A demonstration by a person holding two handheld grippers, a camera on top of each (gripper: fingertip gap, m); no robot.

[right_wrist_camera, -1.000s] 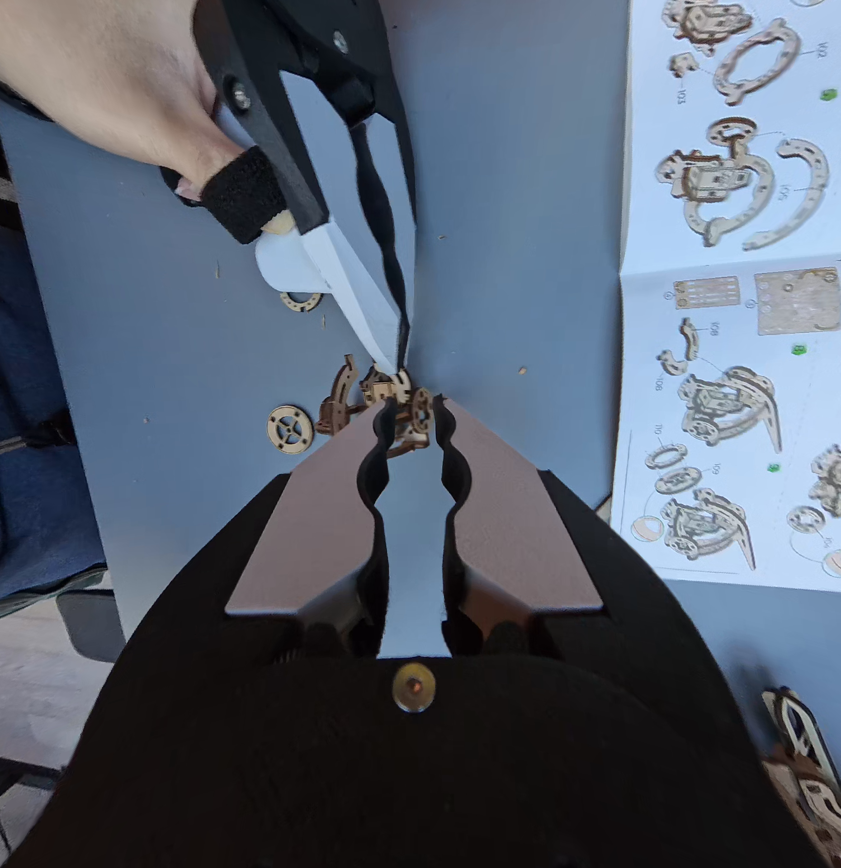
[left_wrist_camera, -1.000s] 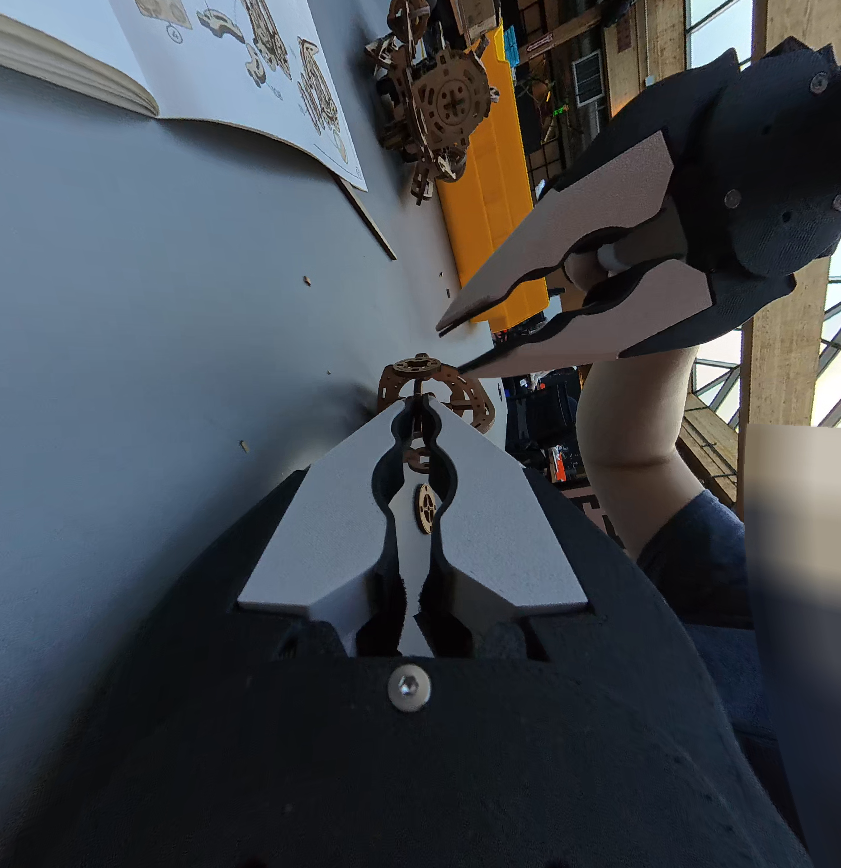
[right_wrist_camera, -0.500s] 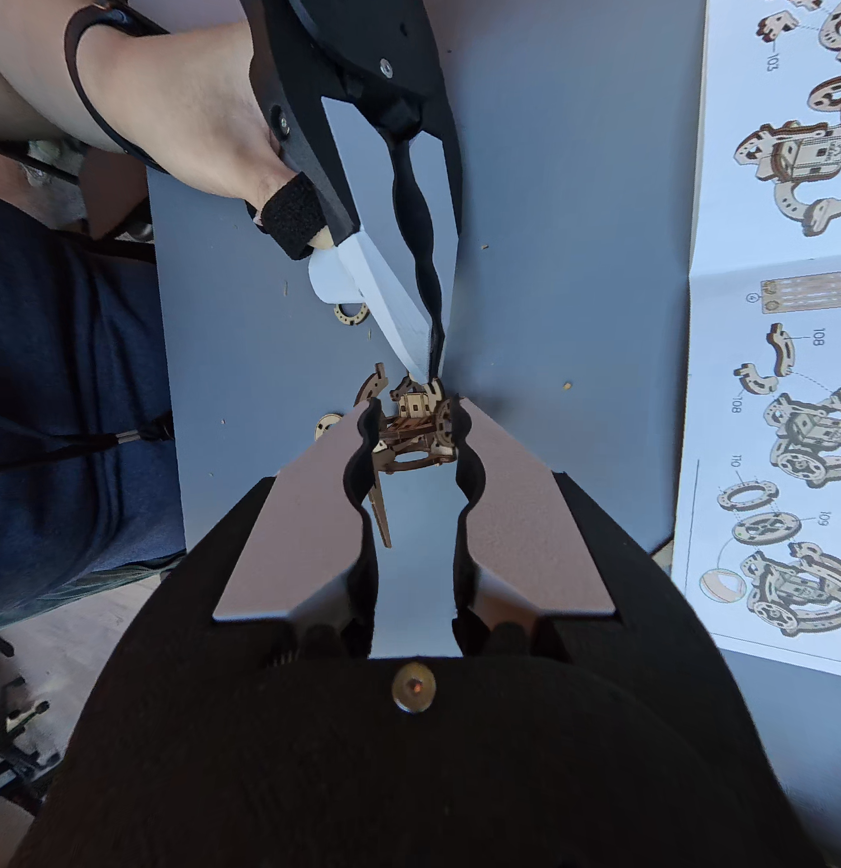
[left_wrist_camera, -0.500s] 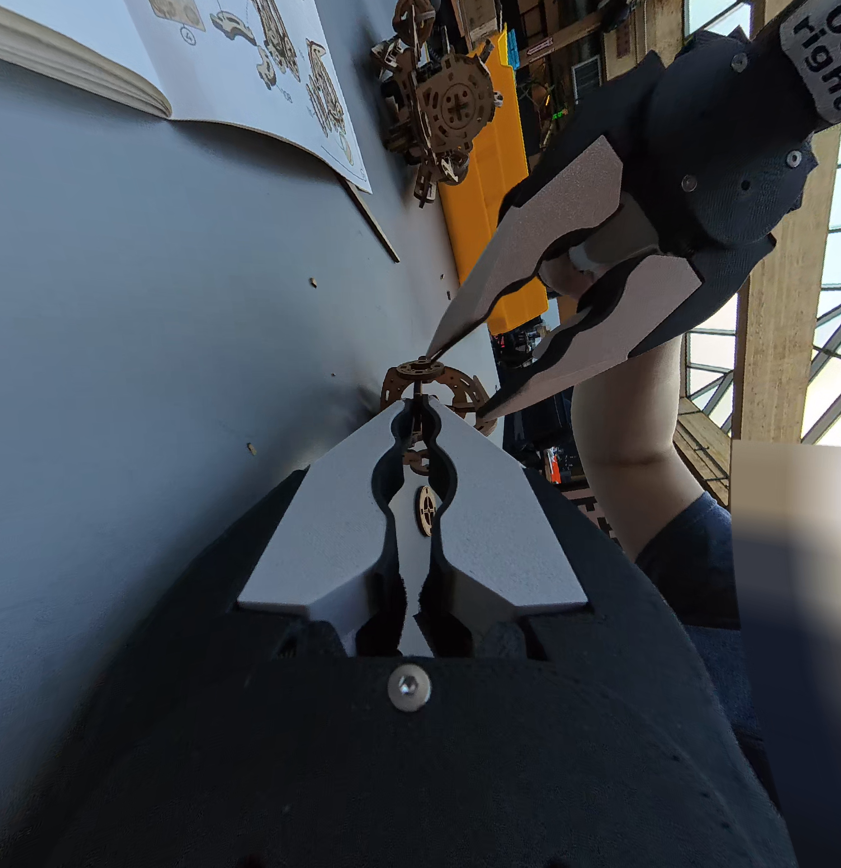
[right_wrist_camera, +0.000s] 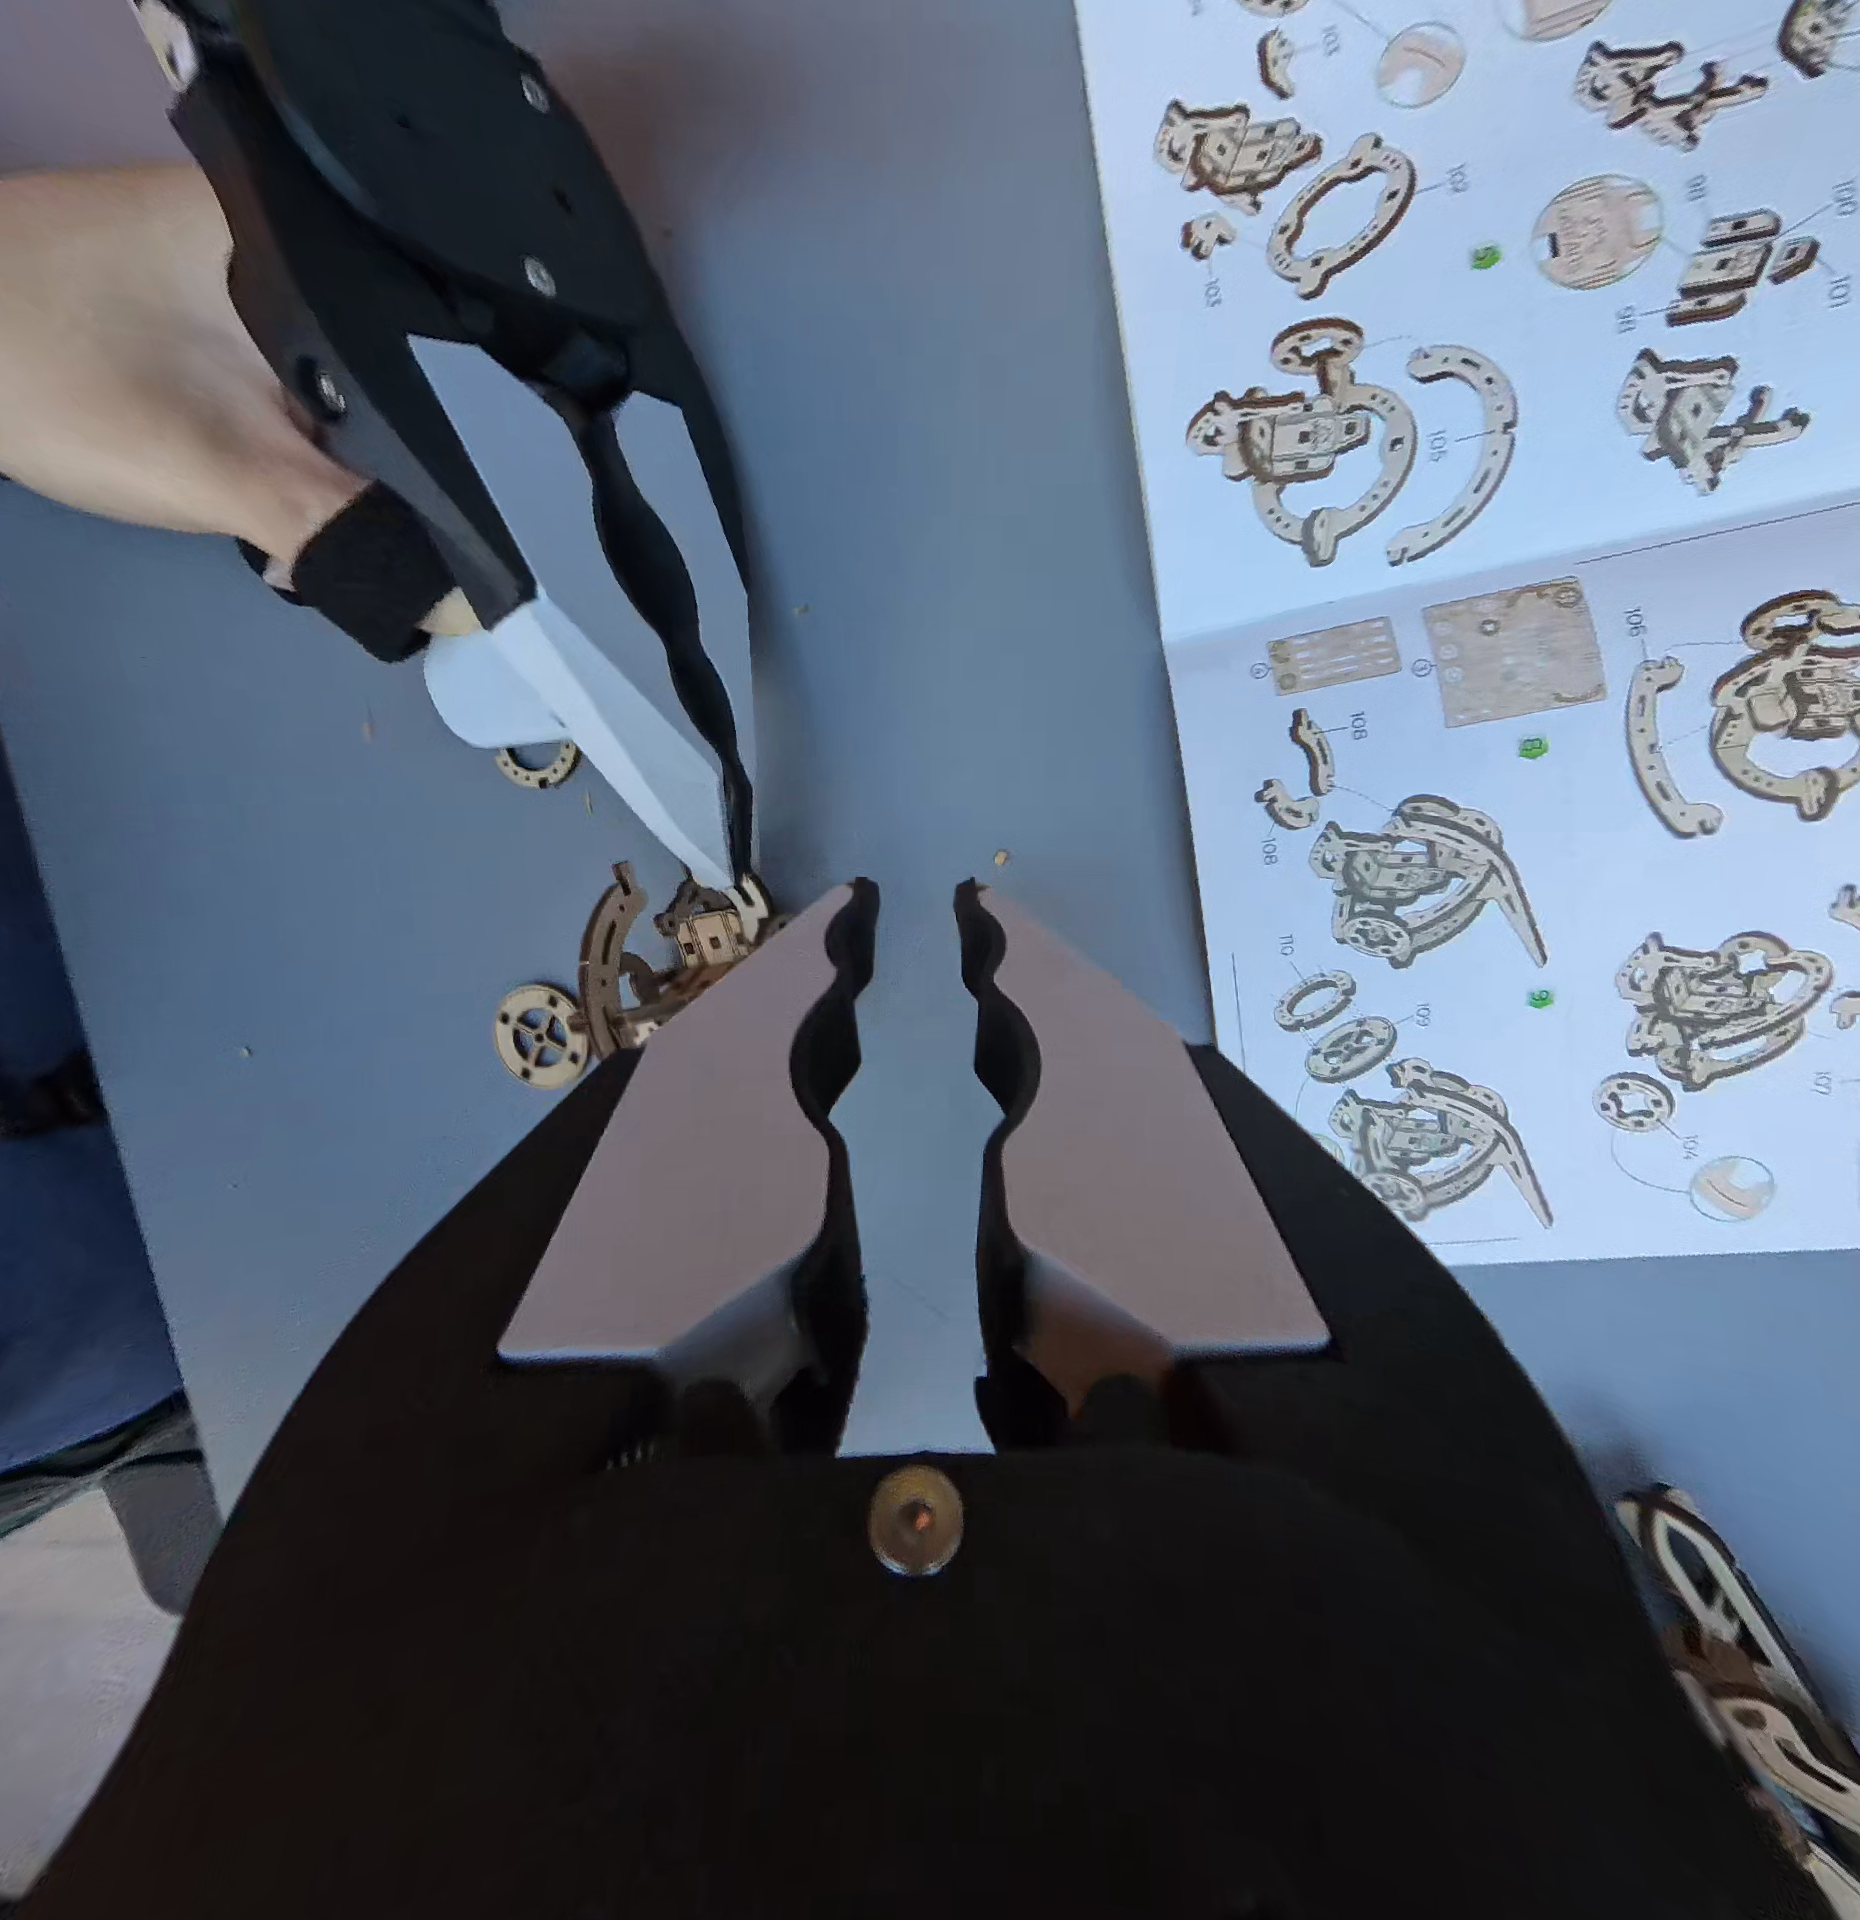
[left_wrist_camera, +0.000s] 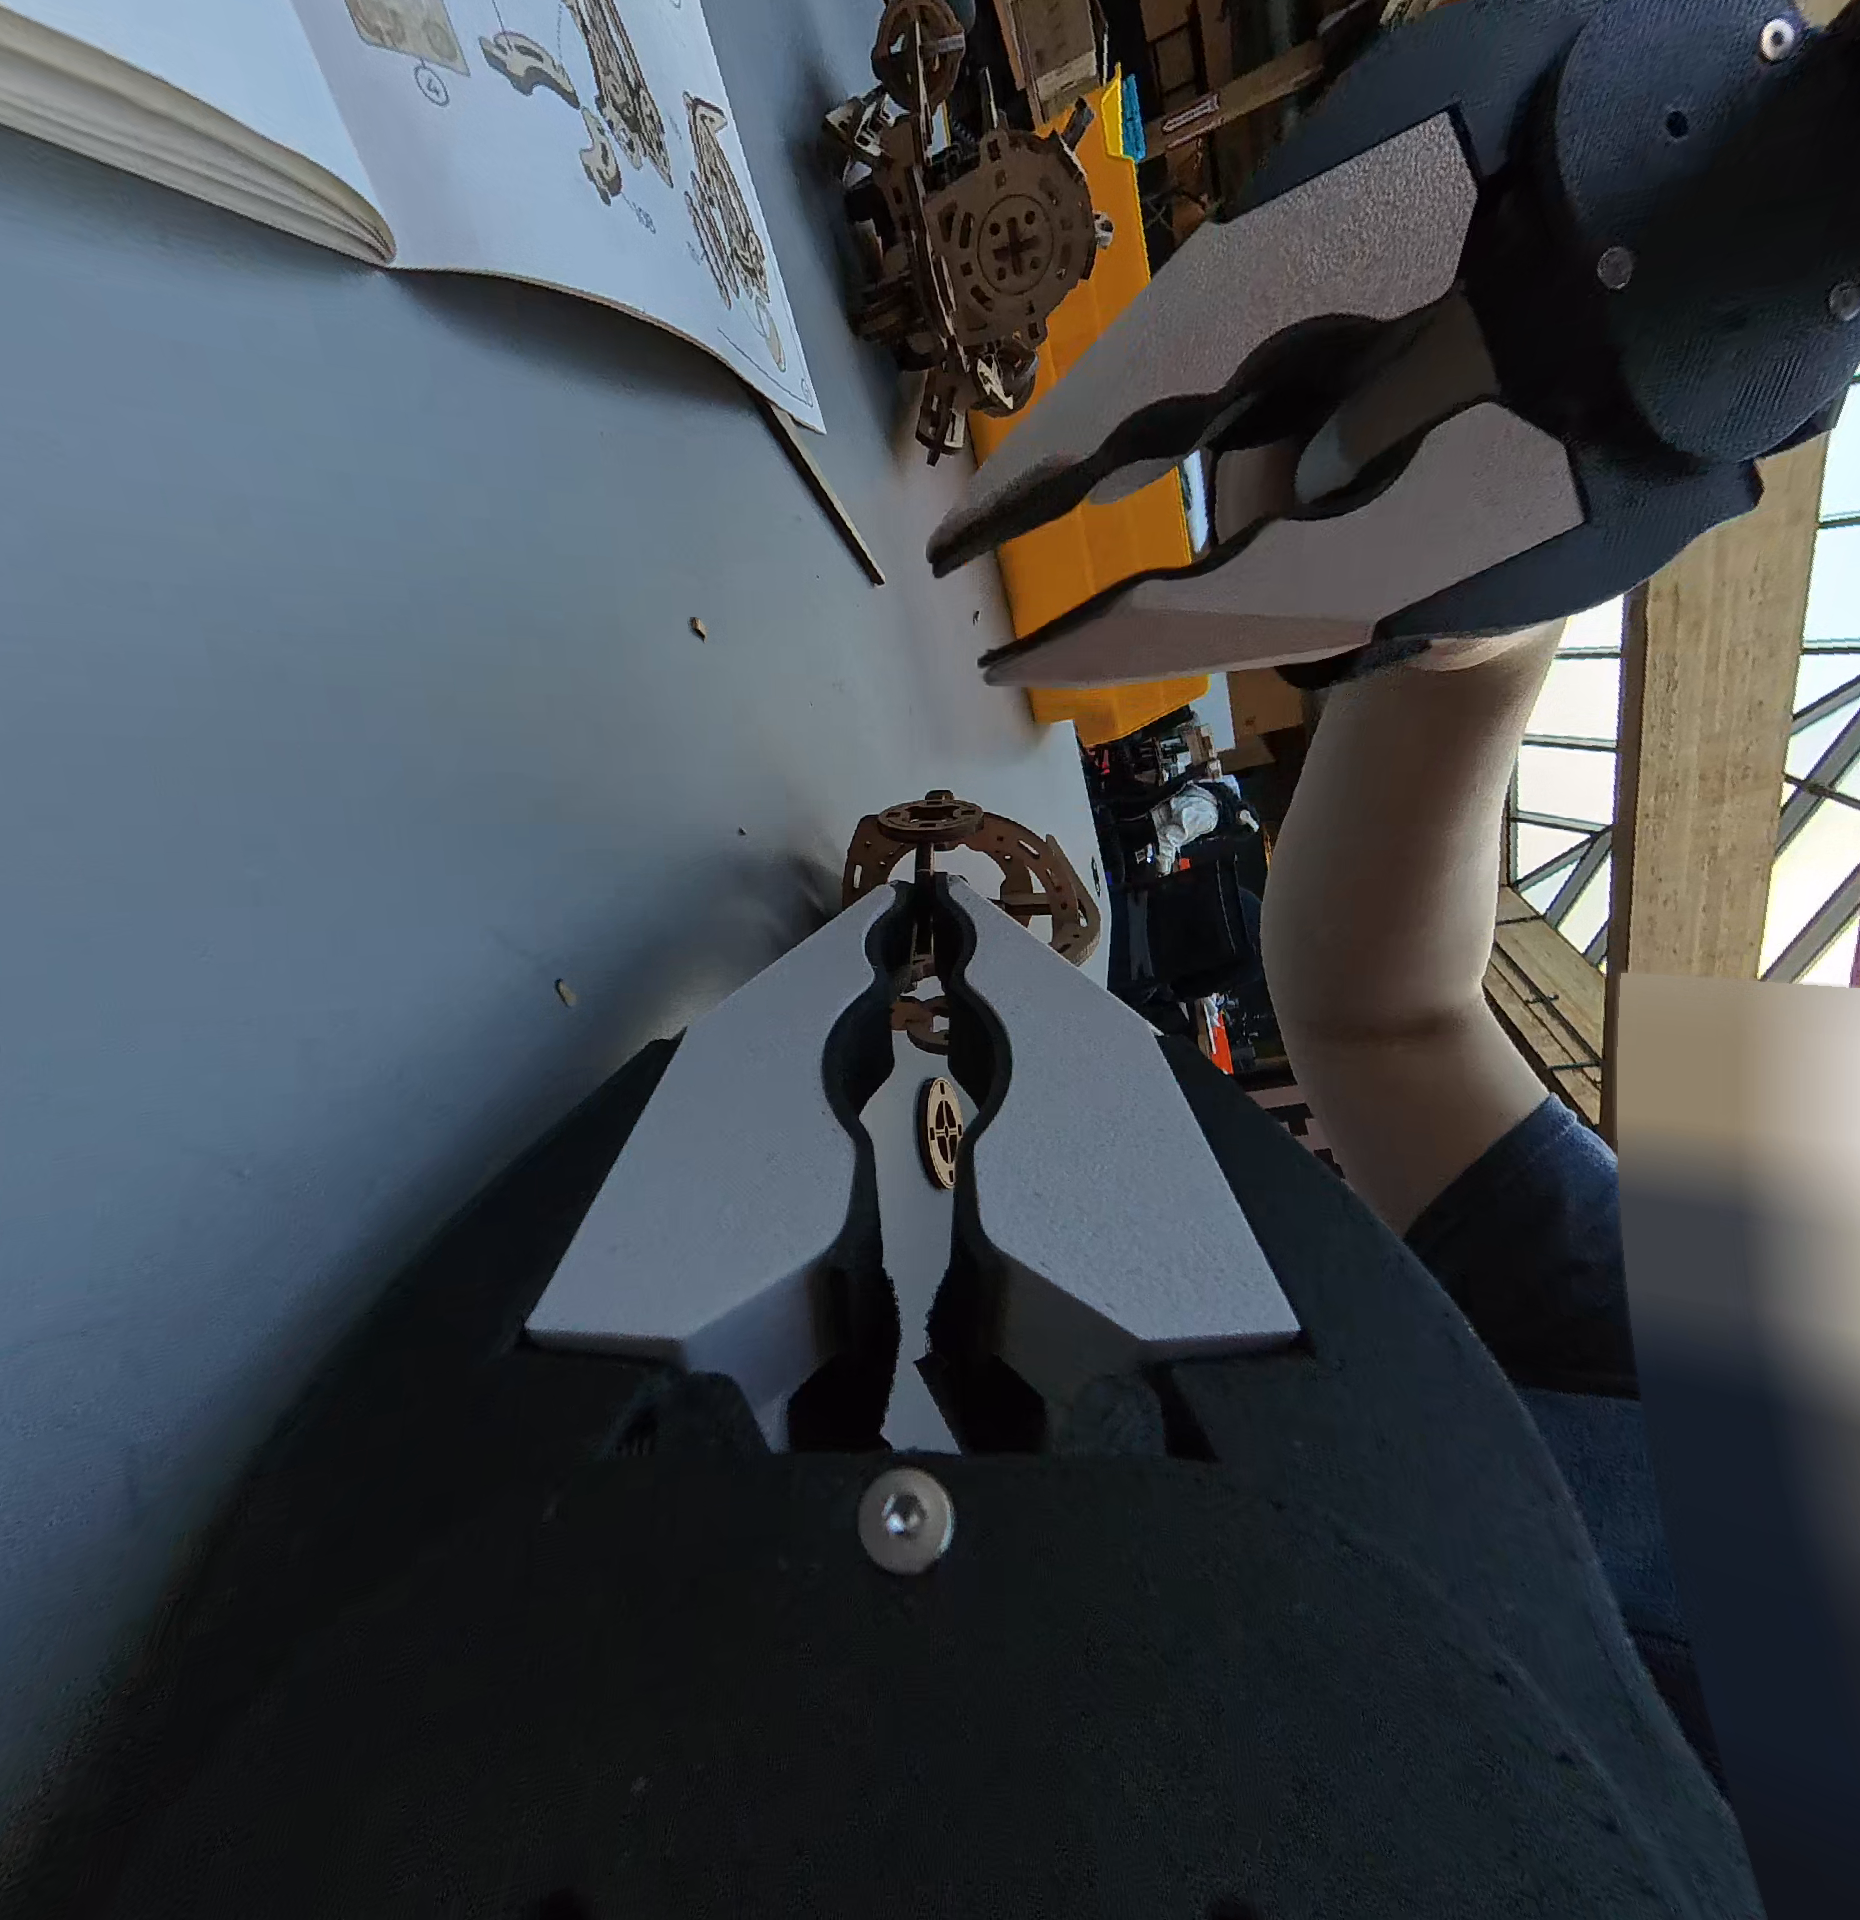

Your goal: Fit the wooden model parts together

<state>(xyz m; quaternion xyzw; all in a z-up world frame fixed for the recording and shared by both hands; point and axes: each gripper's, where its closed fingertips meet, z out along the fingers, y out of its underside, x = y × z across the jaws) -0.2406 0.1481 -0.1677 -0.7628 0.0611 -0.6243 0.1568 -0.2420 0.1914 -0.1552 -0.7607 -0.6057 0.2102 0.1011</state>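
Note:
My left gripper [left_wrist_camera: 921,890] is shut on a small brown wooden sub-assembly [left_wrist_camera: 1009,883] with a little wheel on top and a curved arc, held against the grey table [left_wrist_camera: 386,727]. In the right wrist view the left gripper [right_wrist_camera: 739,878] pinches the same sub-assembly [right_wrist_camera: 697,940] from above. My right gripper [right_wrist_camera: 913,894] is open and empty, just right of the sub-assembly. In the left wrist view the right gripper [left_wrist_camera: 962,613] hangs above it. A loose wooden wheel disc [right_wrist_camera: 539,1036] lies beside the sub-assembly and also shows between my left fingers [left_wrist_camera: 941,1132].
An open instruction booklet [right_wrist_camera: 1528,623] lies on the table's right side. A larger built wooden model [left_wrist_camera: 967,239] stands past it, with its edge in the right wrist view [right_wrist_camera: 1757,1683]. A small wooden ring [right_wrist_camera: 536,764] lies under the left gripper. A yellow bin [left_wrist_camera: 1092,520] sits beyond the table edge. The tips of one gripper are about 5 cm away from the tips of the other. Between my left fingertips and the loose wooden wheel disc [right_wrist_camera: 539,1036] there is roughly 9 cm.
My right gripper, which had its open fingers around the sub-assembly half a second ago, has drawn back up and to the right, empty. My left gripper has kept its hold.

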